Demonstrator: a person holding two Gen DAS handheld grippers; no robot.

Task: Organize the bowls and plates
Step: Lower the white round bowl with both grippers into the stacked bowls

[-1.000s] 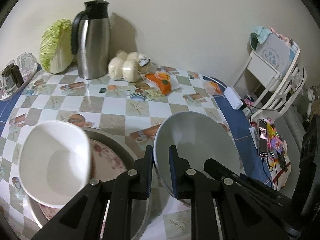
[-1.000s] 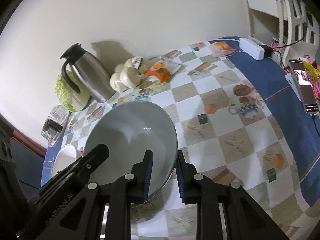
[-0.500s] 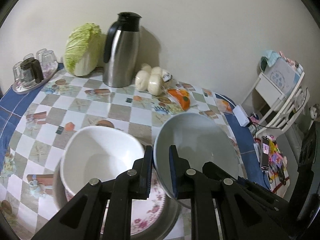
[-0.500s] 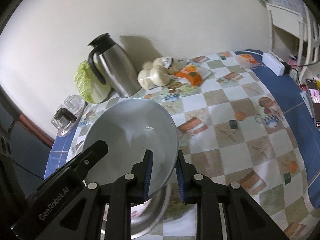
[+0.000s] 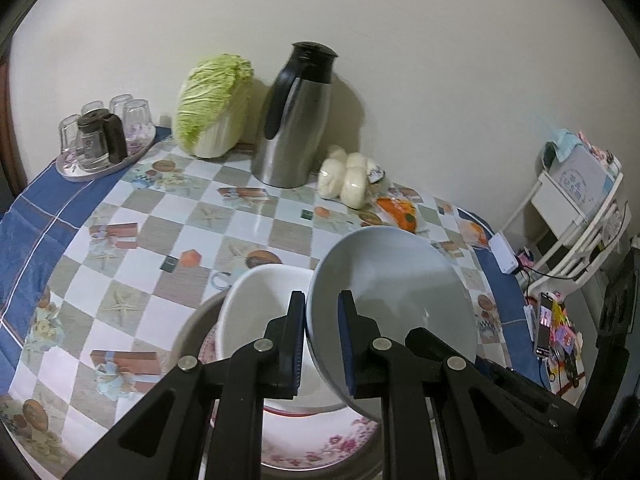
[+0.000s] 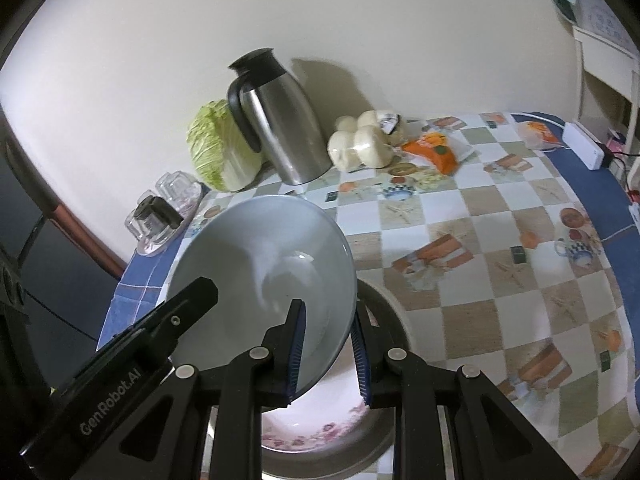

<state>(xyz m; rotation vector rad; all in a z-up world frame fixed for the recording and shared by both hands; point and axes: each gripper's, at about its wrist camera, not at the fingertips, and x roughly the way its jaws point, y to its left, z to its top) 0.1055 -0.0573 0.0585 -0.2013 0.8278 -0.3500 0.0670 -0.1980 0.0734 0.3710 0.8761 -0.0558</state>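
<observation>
Both grippers pinch the rim of one pale grey bowl [image 5: 392, 300] and hold it in the air, tilted. My left gripper [image 5: 322, 344] is shut on its left rim. My right gripper [image 6: 328, 354] is shut on its right rim; the bowl [image 6: 260, 280] fills the middle of the right wrist view. Below it a white squarish bowl [image 5: 260, 312] sits on a floral plate [image 5: 320, 452], which lies in a metal dish [image 6: 384, 312]. The grey bowl overlaps the white bowl's right side and hides it in the right wrist view.
At the back of the checkered table [image 5: 140, 248] stand a steel thermos jug [image 5: 296, 120], a cabbage [image 5: 212, 104], bagged white buns [image 5: 348, 180], orange snack packets [image 5: 400, 212] and a tray of glasses [image 5: 100, 140]. A white shelf rack [image 5: 580, 208] stands to the right, beyond the table.
Both grippers have carried the grey bowl to the left, over the stack. It now hangs partly above the white bowl. Both grips on the rim are unchanged.
</observation>
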